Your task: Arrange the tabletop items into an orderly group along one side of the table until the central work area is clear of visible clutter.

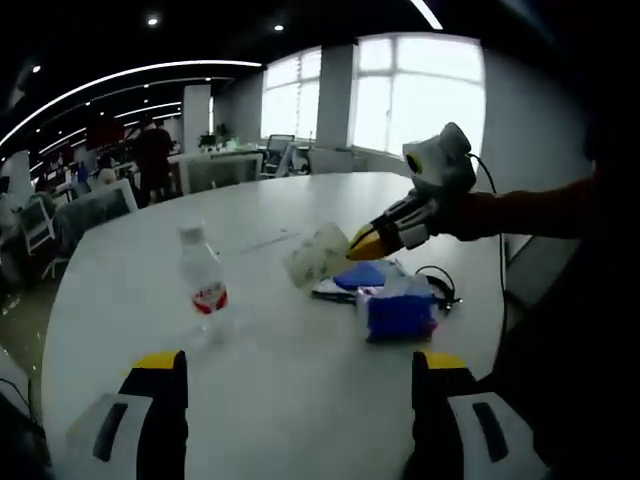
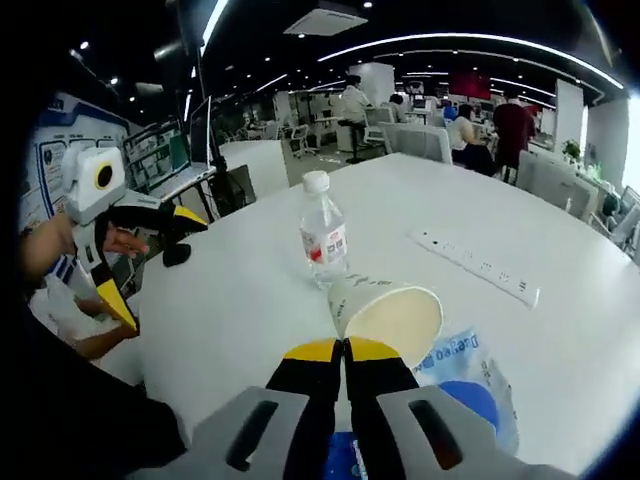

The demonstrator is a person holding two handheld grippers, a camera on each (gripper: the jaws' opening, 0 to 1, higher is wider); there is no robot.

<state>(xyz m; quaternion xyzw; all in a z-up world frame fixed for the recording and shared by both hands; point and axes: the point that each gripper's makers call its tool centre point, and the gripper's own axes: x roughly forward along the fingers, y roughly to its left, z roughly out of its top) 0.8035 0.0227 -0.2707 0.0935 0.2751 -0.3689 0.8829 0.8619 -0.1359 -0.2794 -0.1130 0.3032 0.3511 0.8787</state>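
- The table (image 1: pixel 300 390) is large, white and rounded; office desks, chairs and people stand well behind it, and bright windows (image 1: pixel 400 95) lie beyond its far edge.
- The left gripper (image 1: pixel 300 400) rises from the bottom of the left gripper view with its 2 yellow-tipped jaws set wide apart over bare tabletop, holding nothing; in the right gripper view it (image 2: pixel 150 260) comes in from the left, jaws spread, gripped by a hand (image 2: pixel 115 240).
- The right gripper (image 2: pixel 345 350) has its 2 jaws pressed together on the rim of the paper cup (image 2: pixel 385 310), which lies tipped on its side with its mouth toward the camera; in the left gripper view this gripper (image 1: pixel 370 240) reaches in from the right and grips the cup (image 1: pixel 318 255) above the table.
- The water bottle (image 1: pixel 205 285) stands upright with a red label and white cap, to the left of the cup; it (image 2: pixel 324 235) sits just behind the cup.
- A white power strip (image 2: pixel 475 268) lies flat, right of the bottle.
- A blue packet (image 1: pixel 398 312) lies under the cup, with a black cable (image 1: pixel 440 285) coiled just beside it.
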